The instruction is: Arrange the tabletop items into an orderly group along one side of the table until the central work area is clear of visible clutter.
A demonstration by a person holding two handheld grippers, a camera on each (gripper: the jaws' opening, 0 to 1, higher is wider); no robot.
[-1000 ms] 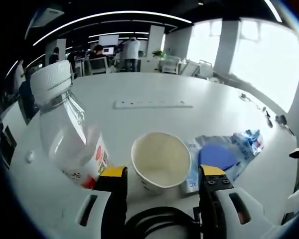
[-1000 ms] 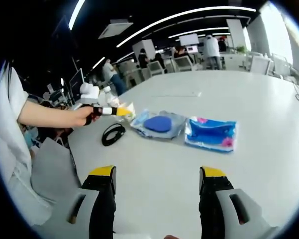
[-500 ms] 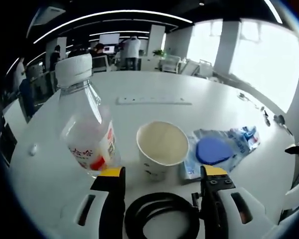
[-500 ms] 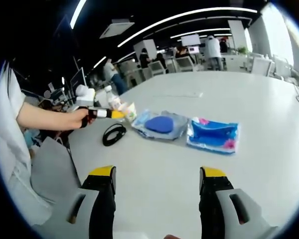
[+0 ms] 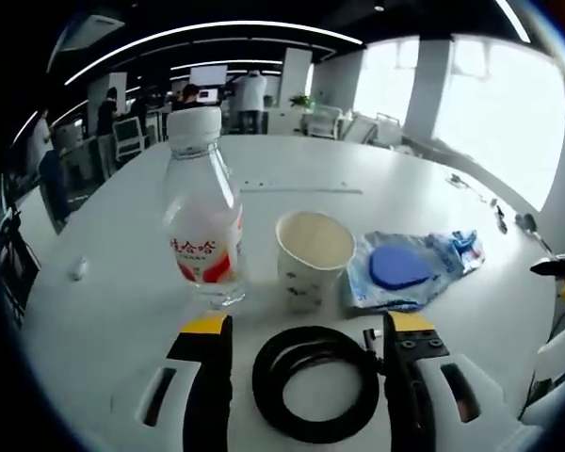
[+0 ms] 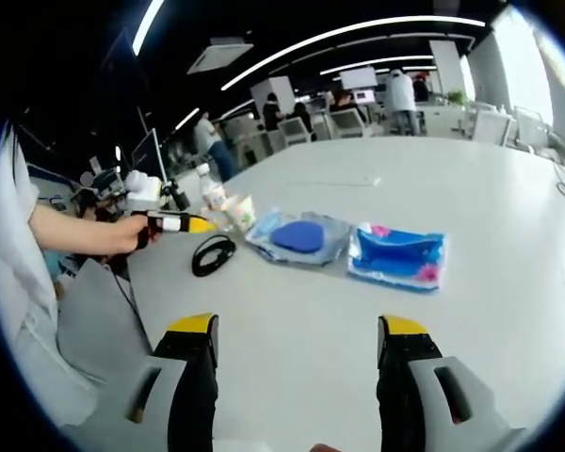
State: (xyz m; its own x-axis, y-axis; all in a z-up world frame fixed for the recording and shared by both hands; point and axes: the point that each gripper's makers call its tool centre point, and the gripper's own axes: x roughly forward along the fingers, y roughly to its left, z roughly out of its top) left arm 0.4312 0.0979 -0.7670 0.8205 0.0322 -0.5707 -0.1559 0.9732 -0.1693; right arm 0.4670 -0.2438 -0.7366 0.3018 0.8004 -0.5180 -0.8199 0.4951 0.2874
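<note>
office chairs (image 5: 325, 121), monitor (image 5: 205, 75), ceiling light strips (image 5: 207, 26), windows (image 5: 494, 104)

Open-plan office, desks with monitors (image 5: 205, 75), office chairs (image 6: 347, 120), ceiling strip lights (image 6: 358, 24), large windows (image 5: 494, 113)

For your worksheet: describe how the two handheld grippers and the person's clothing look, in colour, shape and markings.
Both the left gripper and right gripper have two black jaws capped with yellow tips, rising from pale grey bodies with dark slots. In the right gripper view, the person wears a white short sleeve.
</note>
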